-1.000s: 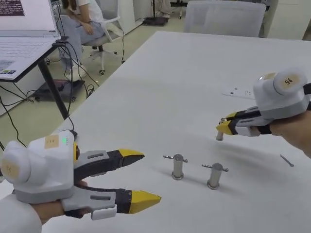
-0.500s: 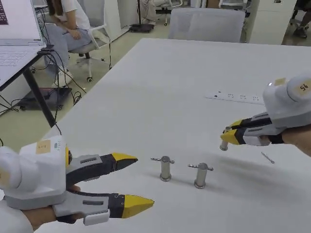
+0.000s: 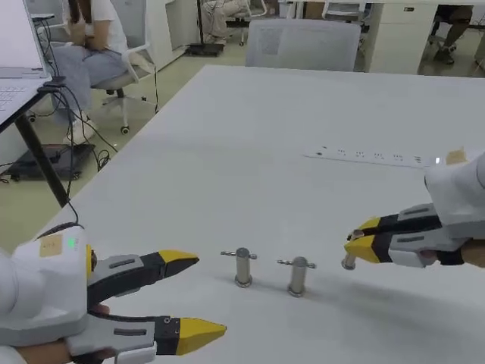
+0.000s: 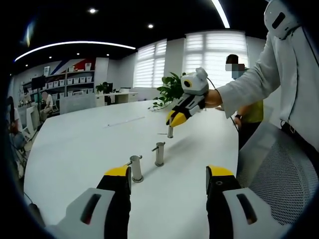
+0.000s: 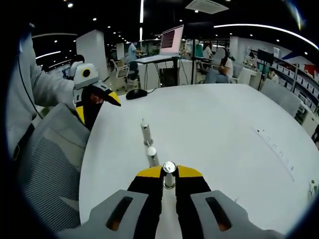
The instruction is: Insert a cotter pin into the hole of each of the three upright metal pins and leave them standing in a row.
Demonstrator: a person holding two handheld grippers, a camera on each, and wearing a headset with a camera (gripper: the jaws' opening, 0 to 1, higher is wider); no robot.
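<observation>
Moved: right hand-held gripper (image 3: pixel 361 244) lower, clenched on third pin (image 3: pixel 349 260), 3 o'clock of standing pins (image 3: pixel 242 267).
Unclear: desk (image 3: pixel 265 152) contact.
Idle: left hand-held gripper (image 3: pixel 206 296) released.

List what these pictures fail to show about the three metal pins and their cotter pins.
- Third pin: the right gripper is shut around its top in the head view and right gripper view, hiding the hole and any cotter pin.
- Its foot, head view: touching the table or lifted, cannot tell.
- Nearest pin and middle pin, left gripper view: cotter pins too small to judge seating.
</observation>
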